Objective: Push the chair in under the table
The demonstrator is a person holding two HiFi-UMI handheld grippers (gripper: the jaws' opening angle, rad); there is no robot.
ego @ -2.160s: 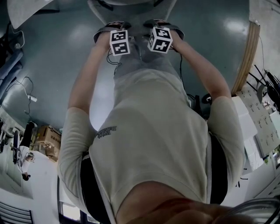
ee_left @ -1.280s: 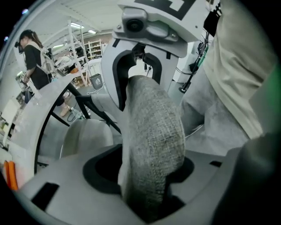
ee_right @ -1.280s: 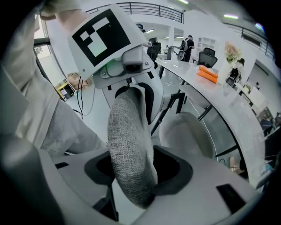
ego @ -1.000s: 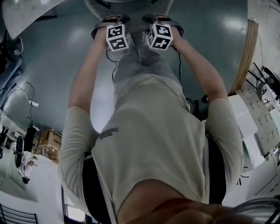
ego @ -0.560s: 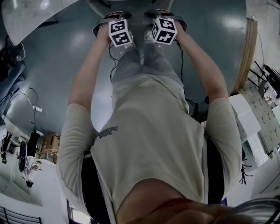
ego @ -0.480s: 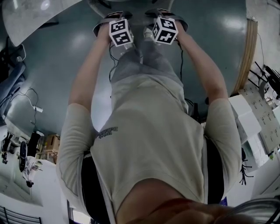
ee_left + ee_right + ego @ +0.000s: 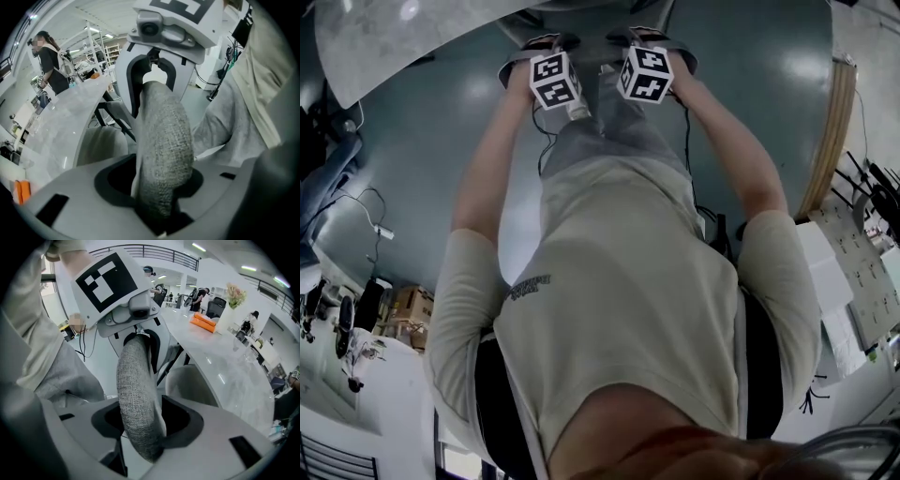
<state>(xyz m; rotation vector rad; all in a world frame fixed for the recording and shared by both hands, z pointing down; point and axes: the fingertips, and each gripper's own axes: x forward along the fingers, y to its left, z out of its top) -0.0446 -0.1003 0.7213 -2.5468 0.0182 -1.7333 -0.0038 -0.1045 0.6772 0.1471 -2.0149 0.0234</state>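
The chair's grey fabric backrest runs as a curved rim between both grippers. My left gripper is shut on that rim, its jaws still easing inward. In the right gripper view the same backrest sits in my right gripper, also shut on it. The head view has both at the top, left gripper and right gripper, arms stretched out ahead of the person's body. The chair's pale seat lies partly beneath the white marble table, whose edge shows top left.
On the table stand an orange object and a vase of flowers. A person stands beyond the table's far end. Cardboard boxes and cables lie on the floor at left; a wooden board leans at right.
Both hands and the chair have moved forward toward the table; the table's edge now reaches further into the head view at top left. Both grips on the backrest stay.
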